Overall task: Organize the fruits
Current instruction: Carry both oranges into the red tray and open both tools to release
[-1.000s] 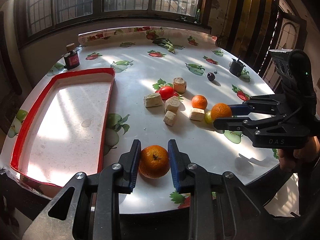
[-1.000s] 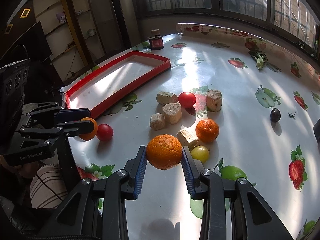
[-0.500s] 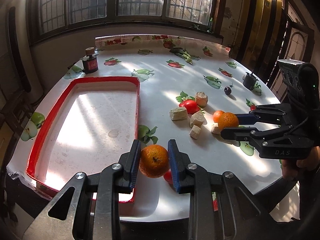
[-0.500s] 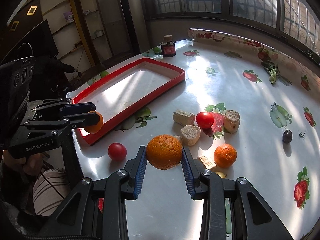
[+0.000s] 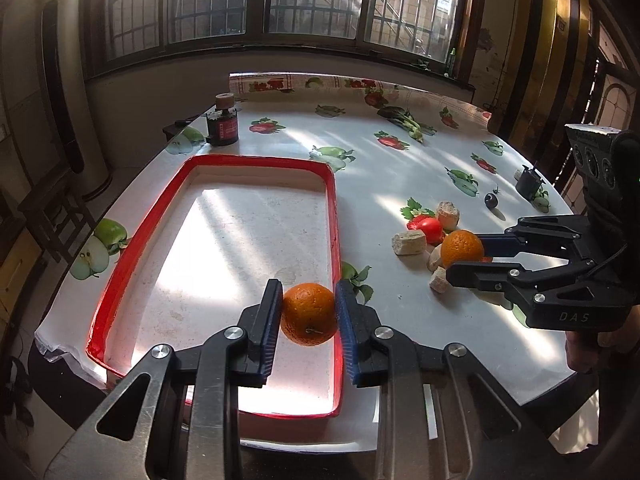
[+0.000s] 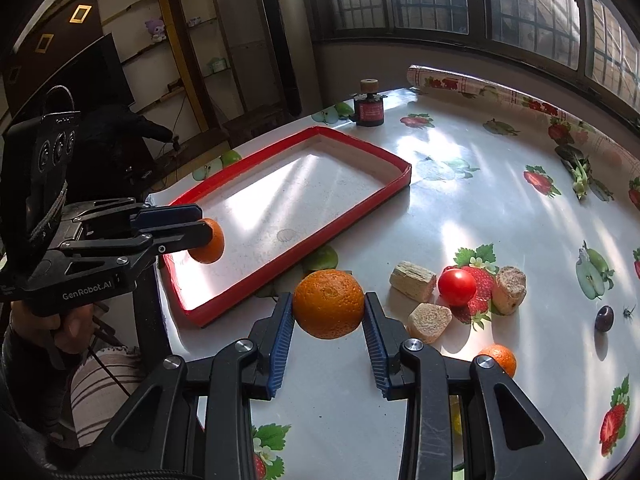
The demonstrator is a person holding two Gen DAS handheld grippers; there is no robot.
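My left gripper (image 5: pixel 307 308) is shut on an orange (image 5: pixel 309 314) and holds it above the near right part of the red-rimmed tray (image 5: pixel 136 232); it also shows in the right wrist view (image 6: pixel 200 236) with its orange (image 6: pixel 210 242). My right gripper (image 6: pixel 328 314) is shut on a larger orange (image 6: pixel 329 304), held above the table just right of the tray (image 6: pixel 360 216); it shows in the left wrist view (image 5: pixel 464 258) too. A third orange (image 6: pixel 498 358), a red tomato (image 6: pixel 457 287) and a dark plum (image 6: pixel 603 318) lie on the table.
Several beige bread-like chunks (image 6: pixel 413 281) lie around the tomato. A small dark jar (image 5: pixel 222 125) stands behind the tray and a small black pot (image 5: pixel 529 181) at the far right. The round table (image 5: pixel 400 168) has a fruit-print cloth.
My left gripper has carried its orange left from the table's front edge to over the tray. My right gripper has moved left toward the tray with its orange. A small tomato has left view.
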